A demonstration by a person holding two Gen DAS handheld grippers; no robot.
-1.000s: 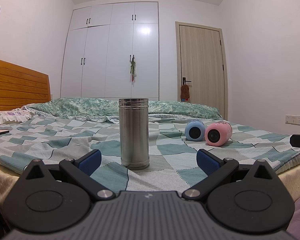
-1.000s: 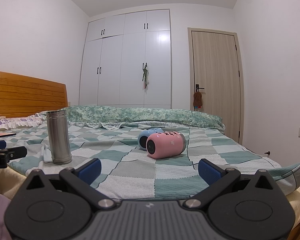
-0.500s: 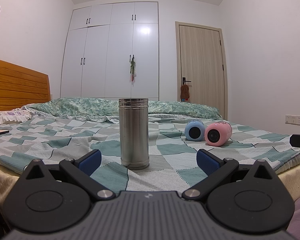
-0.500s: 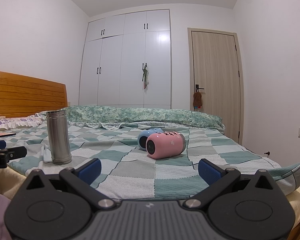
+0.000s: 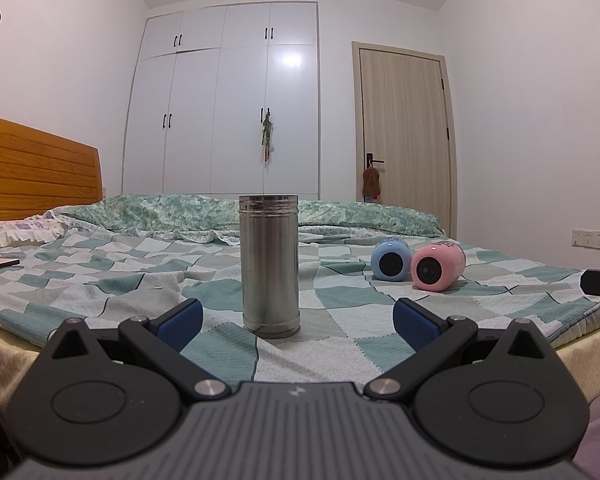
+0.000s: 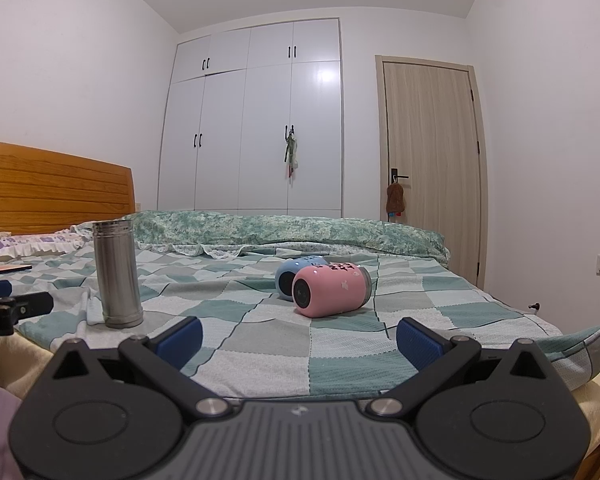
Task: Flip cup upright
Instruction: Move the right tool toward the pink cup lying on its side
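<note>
A steel cup (image 5: pixel 269 266) stands upright on the checked bedspread (image 5: pixel 100 280), straight ahead of my open, empty left gripper (image 5: pixel 298 322), just beyond its blue fingertips. It also shows in the right wrist view (image 6: pixel 117 274) at the left. A pink cup (image 6: pixel 330 290) lies on its side in mid-bed, touching a blue cup (image 6: pixel 296 276) that lies behind it; both also show in the left wrist view, pink (image 5: pixel 438 266) and blue (image 5: pixel 390 260). My right gripper (image 6: pixel 298 338) is open and empty, a short way in front of the pink cup.
The bed has a wooden headboard (image 6: pixel 56 192) at the left and a folded green quilt (image 6: pixel 284 228) at the back. A white wardrobe (image 6: pixel 256 120) and a wooden door (image 6: pixel 430 160) stand behind. The left gripper's tip (image 6: pixel 16 308) shows at the bed's left edge.
</note>
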